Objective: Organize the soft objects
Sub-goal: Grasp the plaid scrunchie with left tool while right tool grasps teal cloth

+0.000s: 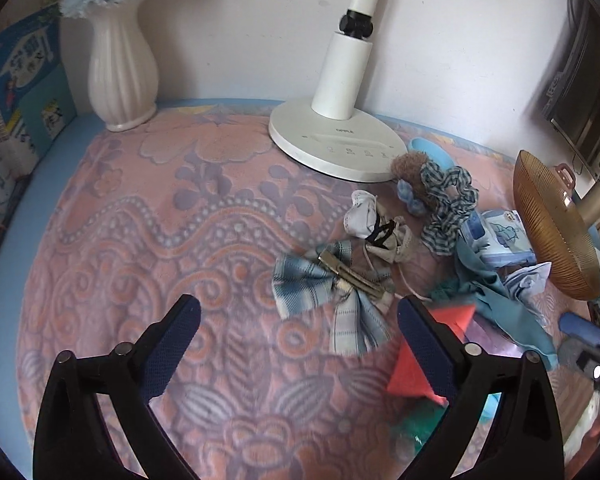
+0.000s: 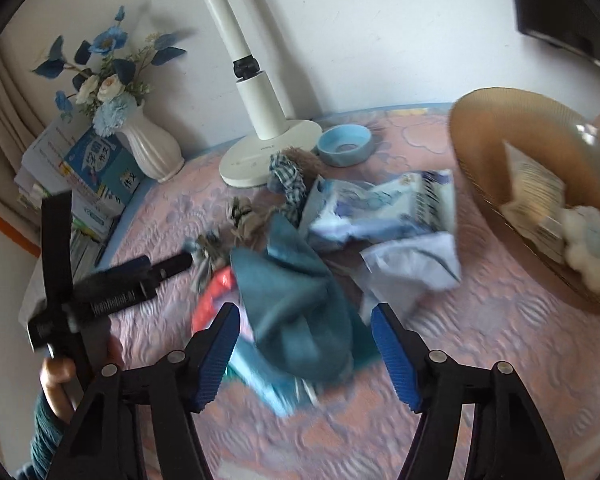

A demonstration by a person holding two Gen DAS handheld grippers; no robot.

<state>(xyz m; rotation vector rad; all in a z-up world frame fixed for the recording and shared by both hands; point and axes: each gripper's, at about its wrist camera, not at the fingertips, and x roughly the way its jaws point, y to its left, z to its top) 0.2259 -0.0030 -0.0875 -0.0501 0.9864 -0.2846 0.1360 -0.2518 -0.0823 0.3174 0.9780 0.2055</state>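
Note:
A pile of soft things lies on the pink patterned blanket (image 1: 140, 240). A plaid bow clip (image 1: 332, 292) lies just ahead of my open, empty left gripper (image 1: 300, 320). Beyond it are a white cloth pouch (image 1: 364, 216), a checked scrunchie (image 1: 448, 204), a tissue pack (image 1: 496, 240) and a red felt piece (image 1: 412, 368). My right gripper (image 2: 304, 320) is open around a teal cloth (image 2: 296, 300), with the fingers at either side of it. A tissue pack (image 2: 384, 204) and a crumpled white wrapper (image 2: 412, 268) lie behind. An amber bowl (image 2: 484, 148) at the right holds a fluffy white item (image 2: 592, 252).
A white lamp base (image 1: 336, 140) and a white vase (image 1: 120, 68) stand by the wall. Books (image 1: 20, 92) lean at the left. A blue dish (image 2: 344, 144) sits next to the lamp. The left gripper tool (image 2: 100, 288) shows in the right wrist view.

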